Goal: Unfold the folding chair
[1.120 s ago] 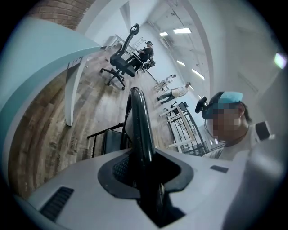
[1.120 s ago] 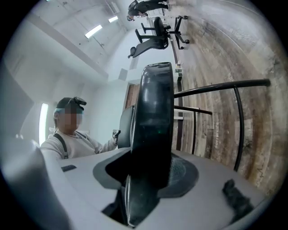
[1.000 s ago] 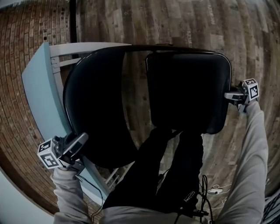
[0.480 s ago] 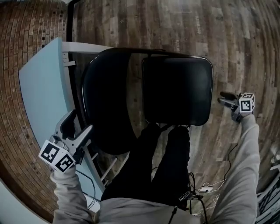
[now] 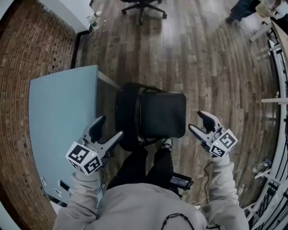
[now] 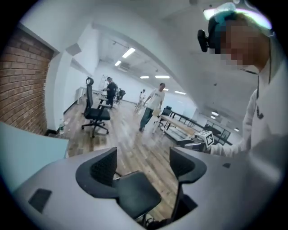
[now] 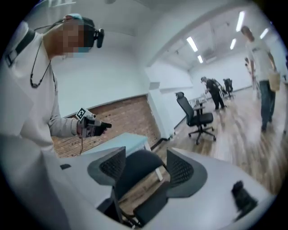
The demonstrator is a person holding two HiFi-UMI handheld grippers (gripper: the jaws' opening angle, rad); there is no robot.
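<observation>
- The chair [image 5: 162, 114] is black all over and standing open on the wood floor [image 5: 216, 67], right in front of the person's legs [image 5: 148, 166].
- From the head view its seat is a padded square with rounded corners, lying flat. It has a bit of a sheen and no obvious marks.
- The backrest [image 5: 125, 112] is a rounded dark panel on the side nearest the light blue surface [image 5: 58, 112]. It sits just beside the surface's edge, but I can't tell whether the two touch.
- In the right gripper view the backrest [image 7: 139, 168] stands upright with the seat [image 7: 150, 204] level below it, and a strip of floor shows between them.
- In the left gripper view only the seat [image 6: 135, 195] shows, dark and smooth, with thin frame bits under it.
- The left hand-held gripper [image 5: 110, 126] is held over the surface's edge, left of the chair. Its jaws are spread wide and have just been opening, with nothing pinched between them.
- The right hand-held gripper [image 5: 196, 120] is off the seat's right side. Its jaws are wide too and have also just been opening. They're empty, and the chair only shows through the gap from well below.
- Neither one touches the chair.
- Further out there's a brick wall [image 5: 27, 40] past the surface and an office chair [image 5: 141, 6] across the floor.
</observation>
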